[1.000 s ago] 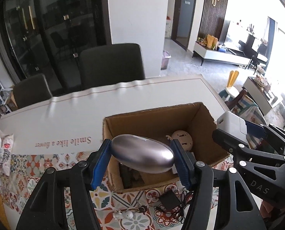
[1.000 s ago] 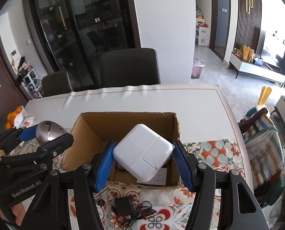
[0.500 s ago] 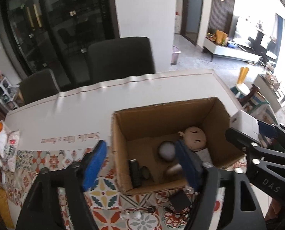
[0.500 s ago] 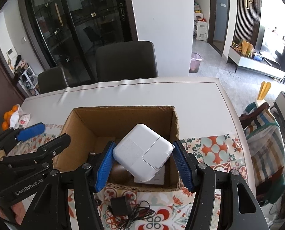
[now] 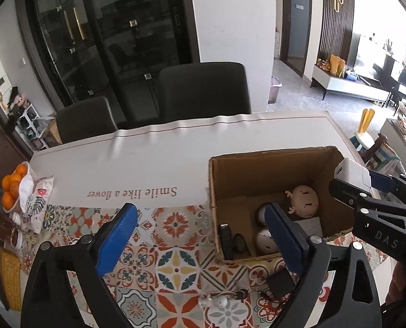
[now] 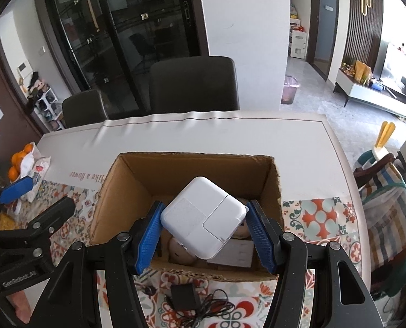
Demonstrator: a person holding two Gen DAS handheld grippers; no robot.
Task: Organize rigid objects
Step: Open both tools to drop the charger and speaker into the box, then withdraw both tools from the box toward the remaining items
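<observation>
White charger (image 6: 204, 216) sits clamped between right gripper (image 6: 205, 235) fingers above the box (image 6: 276, 186); left gripper (image 5: 200, 242) fingers spread empty.

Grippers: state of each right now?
Left gripper: open, empty, beside the cardboard box.
Right gripper: shut on the white power adapter, over the box.

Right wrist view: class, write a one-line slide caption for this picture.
Right gripper holds a white power adapter above the open cardboard box; a black charger lies on the patterned cloth.
</observation>
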